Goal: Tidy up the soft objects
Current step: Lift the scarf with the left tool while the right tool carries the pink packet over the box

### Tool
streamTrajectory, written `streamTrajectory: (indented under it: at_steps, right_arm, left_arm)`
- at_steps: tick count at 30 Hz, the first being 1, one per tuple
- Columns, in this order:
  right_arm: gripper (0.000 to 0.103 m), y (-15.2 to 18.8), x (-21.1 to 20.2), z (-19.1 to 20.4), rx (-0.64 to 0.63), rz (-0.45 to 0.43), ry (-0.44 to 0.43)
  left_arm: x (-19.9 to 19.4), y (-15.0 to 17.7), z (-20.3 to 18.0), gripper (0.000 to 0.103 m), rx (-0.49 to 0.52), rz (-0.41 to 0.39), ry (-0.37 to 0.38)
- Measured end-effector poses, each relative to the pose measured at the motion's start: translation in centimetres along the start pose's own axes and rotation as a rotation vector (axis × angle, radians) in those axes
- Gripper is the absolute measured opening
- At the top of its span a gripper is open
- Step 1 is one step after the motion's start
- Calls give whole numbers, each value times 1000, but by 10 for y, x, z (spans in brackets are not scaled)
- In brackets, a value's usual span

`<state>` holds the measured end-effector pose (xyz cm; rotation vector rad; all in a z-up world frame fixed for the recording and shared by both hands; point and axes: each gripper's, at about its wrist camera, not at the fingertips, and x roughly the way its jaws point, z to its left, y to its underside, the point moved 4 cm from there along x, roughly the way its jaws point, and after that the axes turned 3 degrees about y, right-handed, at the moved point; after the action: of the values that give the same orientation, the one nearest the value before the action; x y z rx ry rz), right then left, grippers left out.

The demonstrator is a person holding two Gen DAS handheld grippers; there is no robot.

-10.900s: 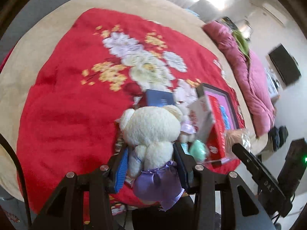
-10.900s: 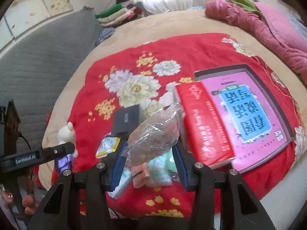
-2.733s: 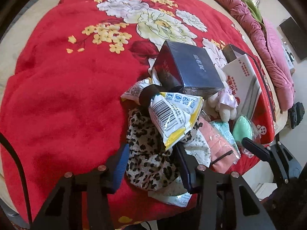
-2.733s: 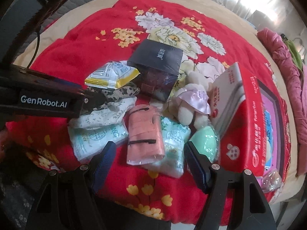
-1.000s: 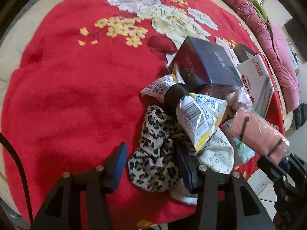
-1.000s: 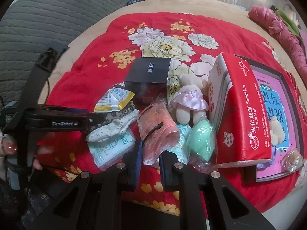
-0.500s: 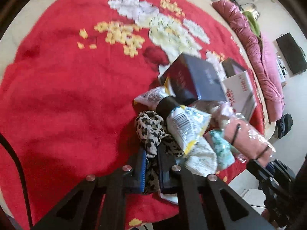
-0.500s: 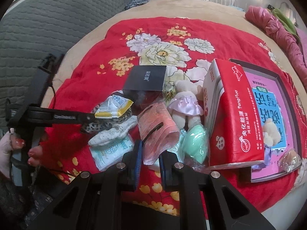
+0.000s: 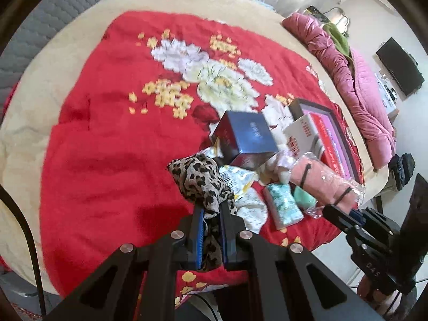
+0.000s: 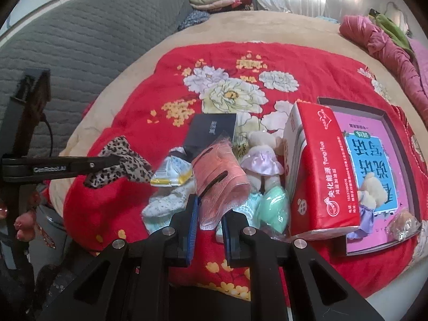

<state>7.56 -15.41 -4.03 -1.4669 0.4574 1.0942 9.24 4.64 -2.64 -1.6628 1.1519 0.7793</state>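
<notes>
**Both grippers clamped on soft goods above a red floral blanket**

The left gripper [image 9: 211,214] is clenched on a leopard-print cloth [image 9: 200,182], its blue-padded jaws pinching the fabric so that the bunched end stands up above the fingertips, clear of the red floral blanket [image 9: 107,160]. From the right wrist view the same cloth [image 10: 120,163] hangs at the tip of the left gripper's arm, left of the pile. The right gripper [image 10: 210,214] is grasping a pink cloth pack in clear wrap [image 10: 222,179], with black bands across it, held tilted above the heap. Beneath and around it lie a yellow-edged sachet [image 10: 171,174], a pale speckled cloth [image 10: 165,203], a mint-green round pouch [image 10: 272,211] and a small plush bear in a lilac dress [image 10: 262,160]. A dark box [image 10: 211,131] sits behind the pile; a red tissue box [image 10: 321,174] stands to its right, against a framed pink board [image 10: 379,160]. A person's fingers [image 10: 24,222] show at the left edge.
</notes>
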Motion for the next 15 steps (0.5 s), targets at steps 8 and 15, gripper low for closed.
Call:
streamTrajectory:
  at_steps: [8,15]
  right_arm:
    - [16,-7,-26,-11,28,-64,2]
    - [16,-11,-50,-33,68,-119,28]
  left_arm:
    - [-23,-13,-44,10,71,-47,24]
    - [-29,-19,-86,10,134,-65,47]
